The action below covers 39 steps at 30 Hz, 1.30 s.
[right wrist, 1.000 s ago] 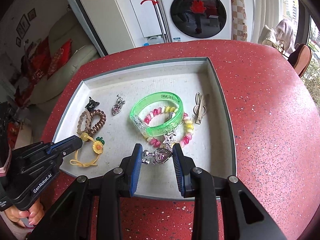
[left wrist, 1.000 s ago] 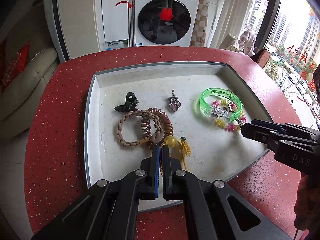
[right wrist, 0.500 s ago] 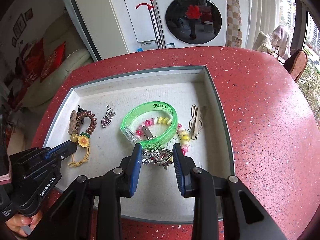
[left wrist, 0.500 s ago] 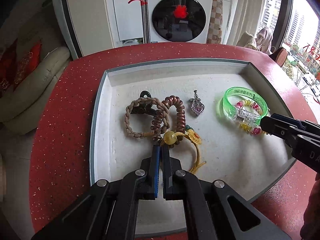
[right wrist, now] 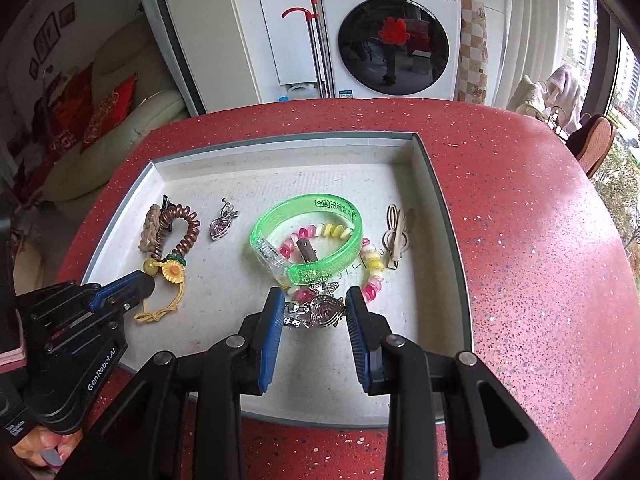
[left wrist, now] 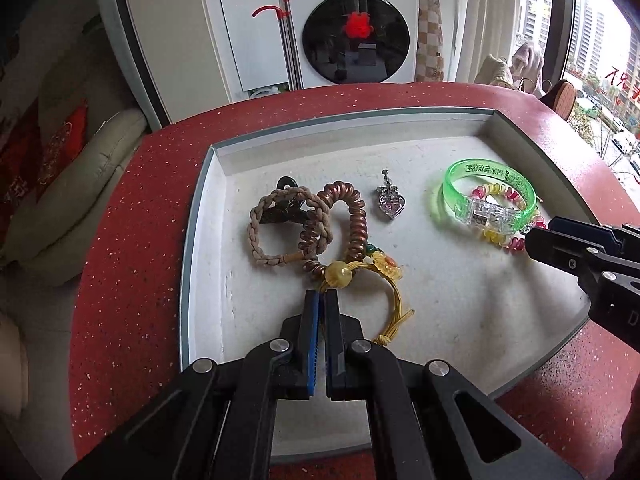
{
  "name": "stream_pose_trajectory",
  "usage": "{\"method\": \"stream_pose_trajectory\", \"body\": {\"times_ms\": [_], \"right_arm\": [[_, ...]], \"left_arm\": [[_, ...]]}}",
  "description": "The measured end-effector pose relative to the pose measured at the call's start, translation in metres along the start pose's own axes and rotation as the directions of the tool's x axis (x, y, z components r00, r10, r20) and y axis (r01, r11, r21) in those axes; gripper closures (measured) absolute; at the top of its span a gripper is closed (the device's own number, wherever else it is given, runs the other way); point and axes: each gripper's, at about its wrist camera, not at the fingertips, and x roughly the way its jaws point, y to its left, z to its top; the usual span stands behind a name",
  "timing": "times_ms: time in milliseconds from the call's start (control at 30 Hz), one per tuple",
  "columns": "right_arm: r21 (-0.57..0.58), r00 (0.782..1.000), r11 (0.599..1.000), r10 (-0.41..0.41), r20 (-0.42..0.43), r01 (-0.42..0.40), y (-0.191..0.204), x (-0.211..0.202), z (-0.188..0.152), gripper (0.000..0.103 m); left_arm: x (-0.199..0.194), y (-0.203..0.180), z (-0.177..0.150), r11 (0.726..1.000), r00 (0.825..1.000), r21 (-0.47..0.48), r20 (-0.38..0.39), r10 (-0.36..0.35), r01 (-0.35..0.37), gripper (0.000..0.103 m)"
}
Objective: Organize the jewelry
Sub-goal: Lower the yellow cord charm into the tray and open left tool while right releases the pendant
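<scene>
A white tray (left wrist: 208, 216) (right wrist: 436, 216) on the red table holds the jewelry. My left gripper (left wrist: 323, 295) (right wrist: 146, 285) is shut on the yellow flower hair tie (left wrist: 390, 276) (right wrist: 174, 274), by its bead. Beside it lie a braided tan band (left wrist: 260, 236), a copper coil tie (left wrist: 356, 224) (right wrist: 188, 228) and a black claw clip (left wrist: 280, 214). My right gripper (right wrist: 314, 304) (left wrist: 540, 240) holds a silver charm brooch (right wrist: 320, 312) between its jaws. Ahead lie a green bangle (right wrist: 320, 240) (left wrist: 488, 196), a pink-yellow bead bracelet (right wrist: 372, 264) and a heart pendant (left wrist: 390, 204) (right wrist: 220, 226).
A beige hair clip (right wrist: 396, 236) lies near the tray's right wall. The red speckled table (right wrist: 540, 260) surrounds the tray. A washing machine (right wrist: 392, 36) and a sofa (left wrist: 72, 184) stand beyond the table.
My left gripper has lifted and drawn the yellow hair tie toward the left, dragging the coil and braided band together. My right gripper has drawn back slightly with the brooch.
</scene>
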Motion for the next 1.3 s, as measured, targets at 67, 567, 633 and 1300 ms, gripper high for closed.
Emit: {"method": "stream_pose_trajectory", "body": {"times_ms": [67, 567, 633, 1300], "right_arm": [[0.003, 1.000, 1.000, 0.004, -0.004, -0.004, -0.001, 0.000, 0.000, 0.068], [0.069, 0.997, 0.995, 0.075, 0.019, -0.076, -0.006, -0.014, 0.000, 0.053], [0.076, 0.997, 0.994, 0.078, 0.016, -0.079, -0.007, -0.015, 0.000, 0.053], [0.061, 0.998, 0.997, 0.057, -0.015, -0.056, -0.008, -0.016, 0.009, 0.053]], "left_arm": [[0.000, -0.001, 0.000, 1.000, 1.000, 0.000, -0.003, 0.005, -0.005, 0.083], [-0.010, 0.004, 0.000, 0.999, 0.999, -0.015, 0.028, 0.047, -0.046, 0.082], [-0.010, 0.005, -0.001, 0.998, 0.998, -0.013, 0.027, 0.055, -0.055, 0.082], [-0.022, 0.010, 0.006, 0.998, 0.997, -0.023, 0.062, 0.052, -0.051, 0.082]]}}
